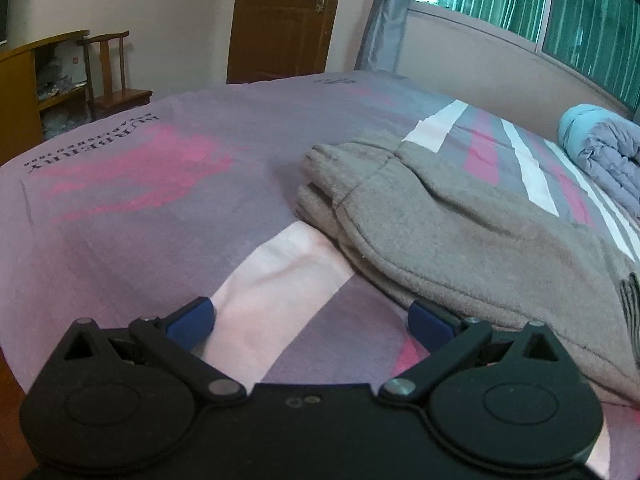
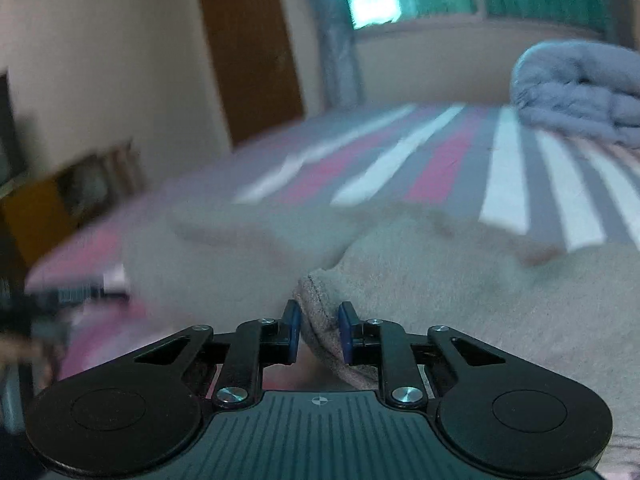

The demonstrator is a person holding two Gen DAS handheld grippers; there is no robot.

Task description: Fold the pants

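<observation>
Striped bed (image 1: 140, 208) carries grey pants (image 1: 460, 224), already doubled over, just right of the released left claw (image 1: 312, 320). Right claw (image 2: 319, 330) pinches their edge; another fold seems left.

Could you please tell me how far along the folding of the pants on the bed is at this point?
Partly done: the grey pants already lie doubled in layers on the bed. In hand: the right gripper is pinching a fabric edge, apparently mid-fold. The left gripper is open and empty beside them. Left: laying that edge down and tidying.
</observation>
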